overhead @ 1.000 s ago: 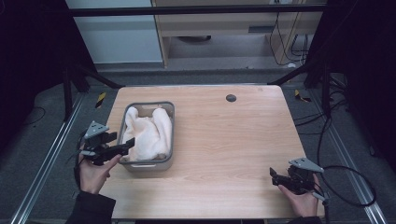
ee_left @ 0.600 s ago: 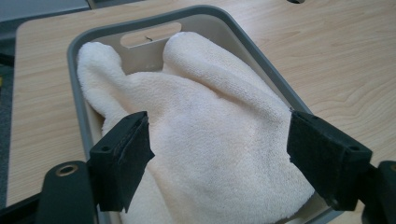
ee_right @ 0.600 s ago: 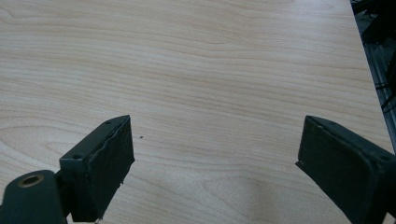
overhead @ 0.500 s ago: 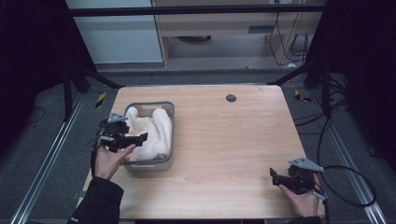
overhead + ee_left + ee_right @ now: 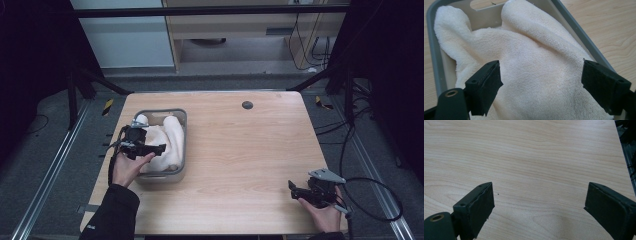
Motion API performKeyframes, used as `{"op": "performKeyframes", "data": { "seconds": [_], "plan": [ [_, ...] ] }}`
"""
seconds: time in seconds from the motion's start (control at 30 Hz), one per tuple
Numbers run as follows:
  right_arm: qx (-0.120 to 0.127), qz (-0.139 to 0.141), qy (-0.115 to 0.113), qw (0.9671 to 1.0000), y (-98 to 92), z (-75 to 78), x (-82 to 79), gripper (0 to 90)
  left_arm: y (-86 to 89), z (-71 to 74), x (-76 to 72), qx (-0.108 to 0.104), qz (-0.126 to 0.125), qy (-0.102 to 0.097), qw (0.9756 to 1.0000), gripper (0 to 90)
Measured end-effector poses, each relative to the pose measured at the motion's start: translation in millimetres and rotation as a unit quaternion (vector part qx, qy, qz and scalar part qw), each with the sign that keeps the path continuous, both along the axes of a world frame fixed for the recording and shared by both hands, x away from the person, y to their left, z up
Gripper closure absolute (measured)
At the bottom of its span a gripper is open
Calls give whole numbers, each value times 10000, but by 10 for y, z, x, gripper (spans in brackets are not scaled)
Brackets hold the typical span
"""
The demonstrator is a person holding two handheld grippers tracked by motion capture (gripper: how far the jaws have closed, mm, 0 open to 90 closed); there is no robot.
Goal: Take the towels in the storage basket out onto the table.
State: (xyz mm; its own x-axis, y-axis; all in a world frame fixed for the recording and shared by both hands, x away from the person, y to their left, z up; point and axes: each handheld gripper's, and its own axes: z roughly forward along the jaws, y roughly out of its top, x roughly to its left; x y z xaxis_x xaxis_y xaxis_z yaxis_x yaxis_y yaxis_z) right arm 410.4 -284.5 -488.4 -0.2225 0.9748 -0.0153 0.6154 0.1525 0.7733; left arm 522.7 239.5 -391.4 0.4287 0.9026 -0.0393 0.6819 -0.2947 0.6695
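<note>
Light wood surface [image 5: 260,150] with a dark round grommet [image 5: 247,105] near its far edge, grey floor [image 5: 55,150] around it, black frame bars [image 5: 210,11] overhead, cables [image 5: 372,195] right, pale cabinet [image 5: 125,47] behind

High view: fixed above the near edge, facing forward and down; whole wooden tabletop [image 5: 240,150] and floor beyond it in frame. Left gripper view: close, looking down between wide-apart jaws onto a cream towel [image 5: 534,72] in a grey tray [image 5: 434,62]; the same tray [image 5: 182,150] sits near the tabletop's left edge in the high view. Right gripper view: close, low over bare tabletop [image 5: 536,157] toward its edge.
</note>
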Motion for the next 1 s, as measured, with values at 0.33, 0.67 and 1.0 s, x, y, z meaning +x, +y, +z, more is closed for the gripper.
{"op": "performKeyframes", "data": {
  "seconds": [0.33,0.67,1.0],
  "plan": [
    [-45,38,17,10000,8,-12,9,70,-72,-168,79,16,-45,312,9995,129],
    [-95,90,152,9998,26,-34,26,51,-114,-296,110,-2,-28,531,9986,104],
    [-115,138,239,9996,31,-46,43,36,-131,-372,106,121,35,565,9983,106]
  ]
}}
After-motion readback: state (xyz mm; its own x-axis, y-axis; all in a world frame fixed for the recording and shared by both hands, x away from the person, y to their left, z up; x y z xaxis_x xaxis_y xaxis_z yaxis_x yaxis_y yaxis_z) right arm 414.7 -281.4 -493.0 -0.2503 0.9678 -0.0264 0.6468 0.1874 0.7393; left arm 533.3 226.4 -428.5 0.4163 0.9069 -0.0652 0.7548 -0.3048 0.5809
